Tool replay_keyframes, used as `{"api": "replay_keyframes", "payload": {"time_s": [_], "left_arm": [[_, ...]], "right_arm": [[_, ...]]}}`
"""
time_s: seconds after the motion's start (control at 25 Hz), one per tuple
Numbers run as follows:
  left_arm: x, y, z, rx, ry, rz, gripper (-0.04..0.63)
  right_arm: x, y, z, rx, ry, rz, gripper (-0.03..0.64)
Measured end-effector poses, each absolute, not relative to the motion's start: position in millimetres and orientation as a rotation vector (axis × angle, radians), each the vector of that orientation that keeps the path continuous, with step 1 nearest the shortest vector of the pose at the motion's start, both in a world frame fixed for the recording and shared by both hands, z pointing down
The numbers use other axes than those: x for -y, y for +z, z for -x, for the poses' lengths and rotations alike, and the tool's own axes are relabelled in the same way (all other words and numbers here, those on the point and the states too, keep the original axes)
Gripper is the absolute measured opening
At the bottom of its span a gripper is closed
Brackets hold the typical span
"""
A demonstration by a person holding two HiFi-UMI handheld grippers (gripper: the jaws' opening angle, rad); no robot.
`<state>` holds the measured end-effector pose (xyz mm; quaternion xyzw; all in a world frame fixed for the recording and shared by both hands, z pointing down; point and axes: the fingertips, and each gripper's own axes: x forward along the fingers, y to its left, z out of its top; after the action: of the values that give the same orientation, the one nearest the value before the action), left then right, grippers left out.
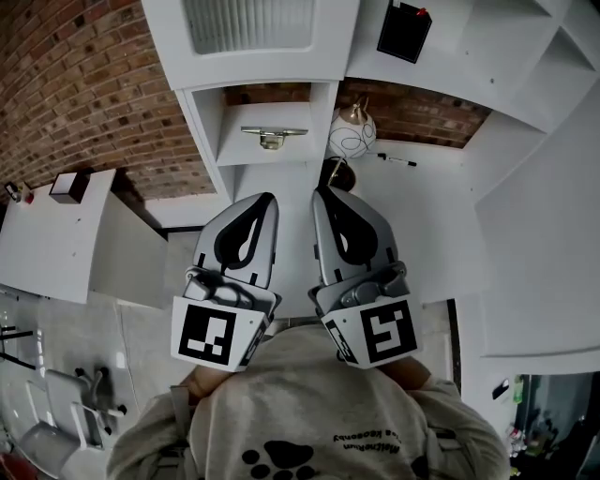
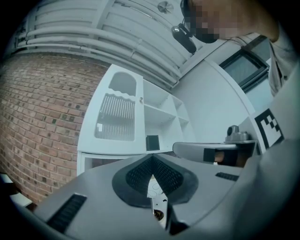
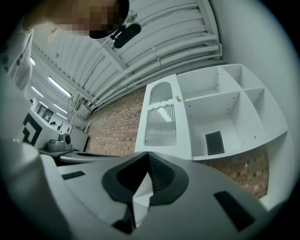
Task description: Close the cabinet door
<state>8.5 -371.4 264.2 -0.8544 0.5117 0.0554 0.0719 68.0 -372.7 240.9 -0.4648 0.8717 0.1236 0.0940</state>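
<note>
Your left fingers and right fingers pressed together, empty, well short of door. Door up ahead, long axis vertical, nearer your left.

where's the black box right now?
Head view, top right: the black box stands in the open cabinet compartment immediately right of the ribbed-glass door.
</note>
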Motion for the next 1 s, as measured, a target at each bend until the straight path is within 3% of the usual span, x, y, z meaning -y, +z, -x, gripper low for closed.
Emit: {"api": "replay_keyframes", "payload": {"time_s": [1.0], "left_arm": [[354,283,10,-1.471,0.224,2.629,0.008]], "right_arm": [[352,265,-42,-2.566,0.33,1.442,0.018]]}}
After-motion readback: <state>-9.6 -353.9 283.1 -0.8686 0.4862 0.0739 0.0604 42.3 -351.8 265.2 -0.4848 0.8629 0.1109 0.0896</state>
